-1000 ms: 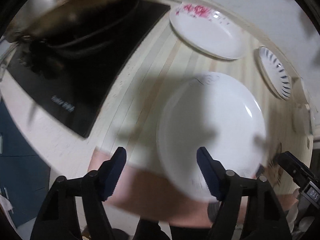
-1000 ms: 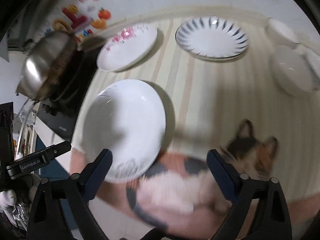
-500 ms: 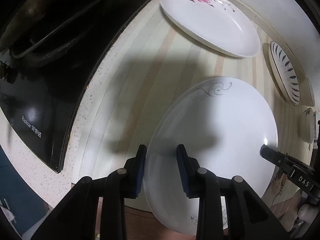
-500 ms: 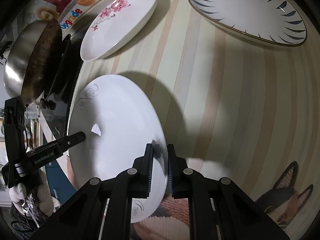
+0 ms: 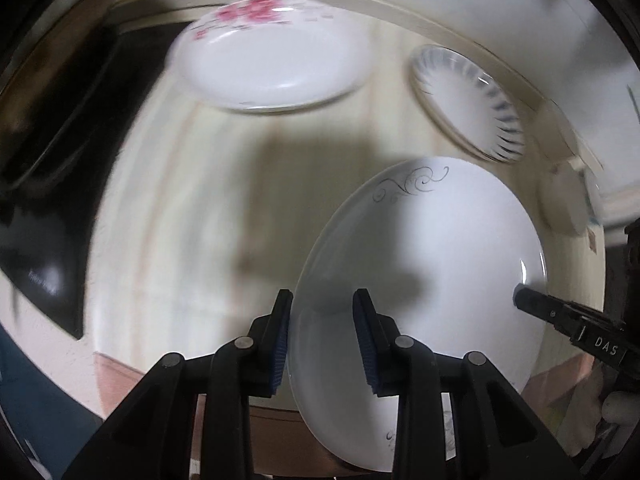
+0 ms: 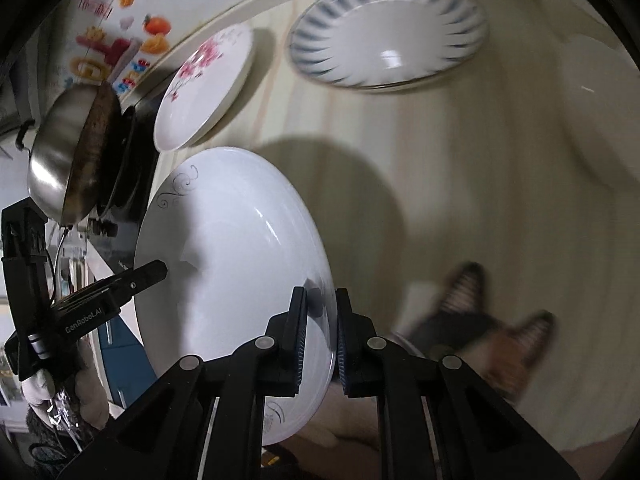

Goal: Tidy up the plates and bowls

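A white plate with a grey scroll pattern [image 5: 440, 248] is held above the striped counter, tilted. My left gripper [image 5: 320, 340] is shut on its left rim. My right gripper [image 6: 320, 332] is shut on its right rim; the plate [image 6: 232, 240] fills the left of the right wrist view. A white plate with pink flowers [image 5: 272, 64] lies at the back left, also seen in the right wrist view [image 6: 204, 88]. A plate with blue rim strokes [image 5: 468, 100] lies at the back right, also in the right wrist view [image 6: 388, 32].
A black cooktop [image 5: 52, 184] with a steel pan [image 6: 68, 156] stands at the left. White bowls [image 6: 600, 104] sit at the right. A mat with a cat picture [image 6: 480, 328] lies at the counter's front edge. A wall runs along the back.
Both grippers have closed on the scroll plate's opposite rims and lifted it off the counter, tilting it. The views have risen and turned toward the back plates.
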A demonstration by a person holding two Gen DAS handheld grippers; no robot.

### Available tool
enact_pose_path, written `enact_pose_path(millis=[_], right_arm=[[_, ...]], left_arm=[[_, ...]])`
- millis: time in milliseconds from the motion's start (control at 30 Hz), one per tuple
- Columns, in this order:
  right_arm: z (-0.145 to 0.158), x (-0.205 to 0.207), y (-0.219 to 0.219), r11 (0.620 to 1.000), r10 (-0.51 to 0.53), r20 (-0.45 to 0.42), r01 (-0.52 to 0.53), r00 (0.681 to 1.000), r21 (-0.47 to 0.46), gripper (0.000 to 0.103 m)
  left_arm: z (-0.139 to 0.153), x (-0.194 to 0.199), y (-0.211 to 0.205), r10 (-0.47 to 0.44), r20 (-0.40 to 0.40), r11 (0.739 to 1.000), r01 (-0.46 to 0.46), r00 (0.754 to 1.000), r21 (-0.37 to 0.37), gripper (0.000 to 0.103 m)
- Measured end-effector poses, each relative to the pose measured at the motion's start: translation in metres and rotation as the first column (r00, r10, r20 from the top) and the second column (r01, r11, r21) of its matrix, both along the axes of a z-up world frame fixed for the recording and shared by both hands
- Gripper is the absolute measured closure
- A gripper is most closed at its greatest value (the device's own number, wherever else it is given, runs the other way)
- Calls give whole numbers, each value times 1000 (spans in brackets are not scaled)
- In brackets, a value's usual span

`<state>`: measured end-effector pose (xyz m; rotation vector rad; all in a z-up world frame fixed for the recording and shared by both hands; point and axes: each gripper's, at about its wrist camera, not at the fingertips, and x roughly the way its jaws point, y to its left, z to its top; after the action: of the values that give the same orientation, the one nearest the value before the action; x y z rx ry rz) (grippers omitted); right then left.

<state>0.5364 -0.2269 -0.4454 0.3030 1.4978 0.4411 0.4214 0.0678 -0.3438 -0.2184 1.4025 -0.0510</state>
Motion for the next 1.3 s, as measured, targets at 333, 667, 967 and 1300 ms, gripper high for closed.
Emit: enact_pose_path(millis=[333, 667, 967, 1300], right_arm=[[-2, -18, -94, 988, -151, 4, 151, 989, -43, 88], [-27, -20, -125, 978, -209, -32, 208, 977, -32, 88], [-33, -17, -124, 982, -189, -43, 188, 981, -32, 88], [-32, -13, -120, 983, -183, -92, 181, 979, -35, 84]], left_arm=[[-23, 20, -79, -162, -37, 986, 160, 986, -35, 75], [-41, 44, -103, -202, -91, 979, 203, 975, -2, 75], [-51, 47, -120, -182, -95, 982, 185, 979, 29, 75], [-32, 49, -116, -162, -73, 983, 168, 984, 77, 74]])
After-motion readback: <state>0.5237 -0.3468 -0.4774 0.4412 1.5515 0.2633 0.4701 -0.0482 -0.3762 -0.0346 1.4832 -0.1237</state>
